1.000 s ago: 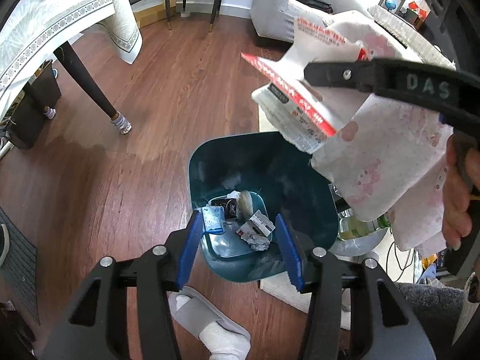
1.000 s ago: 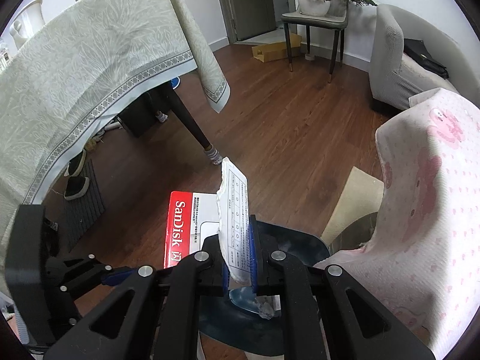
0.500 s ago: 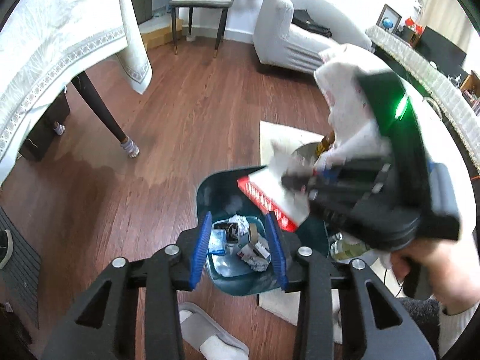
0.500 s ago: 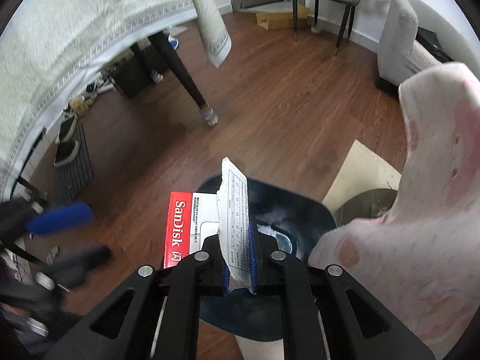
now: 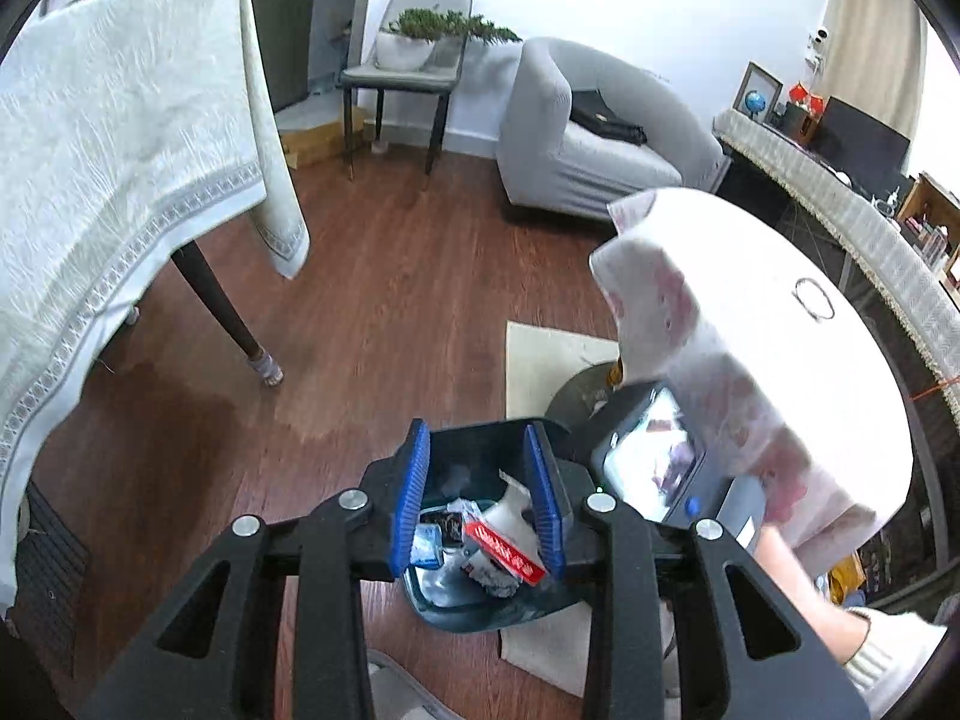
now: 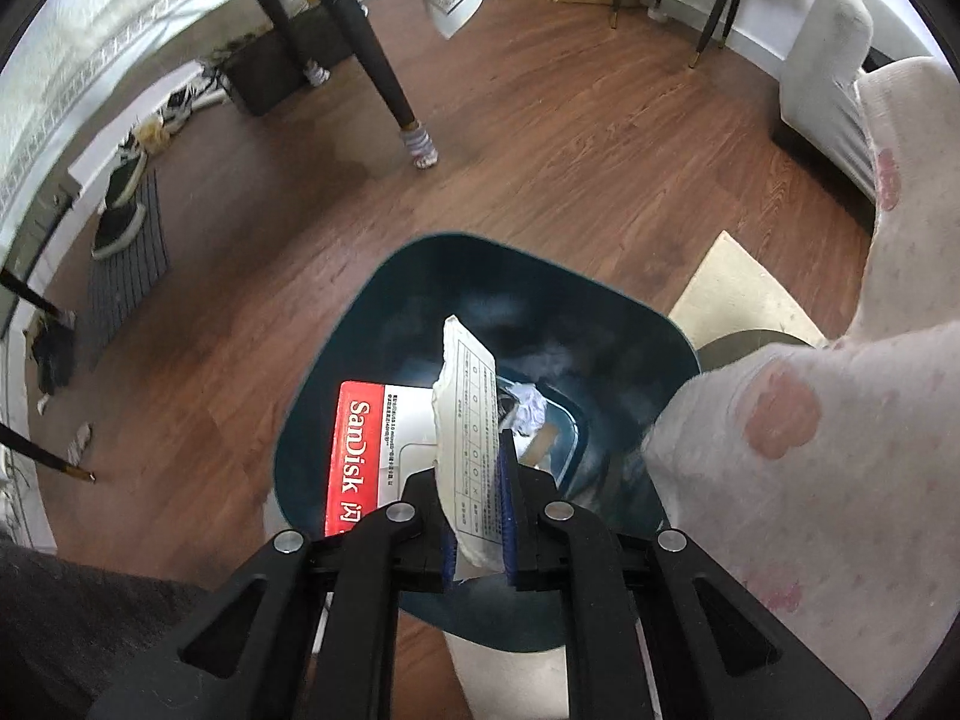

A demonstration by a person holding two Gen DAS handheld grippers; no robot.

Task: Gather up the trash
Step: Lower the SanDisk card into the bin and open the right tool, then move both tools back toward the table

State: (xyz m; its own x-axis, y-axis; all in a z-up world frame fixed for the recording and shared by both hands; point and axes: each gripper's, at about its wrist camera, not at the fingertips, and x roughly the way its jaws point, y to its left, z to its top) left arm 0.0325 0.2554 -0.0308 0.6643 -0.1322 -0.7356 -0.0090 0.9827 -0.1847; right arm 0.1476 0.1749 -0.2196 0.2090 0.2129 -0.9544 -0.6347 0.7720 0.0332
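Note:
A dark teal trash bin stands on the wood floor, with several scraps of trash inside. My right gripper is shut on a white and red SanDisk package and holds it over the bin's mouth. In the left wrist view the bin lies below my left gripper, which is open and empty above it. The red edge of the package shows inside the bin between the left fingers. The back of the right gripper is at the bin's right rim.
A table with a pale cloth and dark leg stands left. A pink-spotted white cloth covers a table at right. A cream mat, a grey sofa, a chair with a plant, and shoes are around.
My right gripper has lowered the SanDisk package toward and into the bin's mouth. My left gripper has pulled back and tilted up, with more of the room in view.

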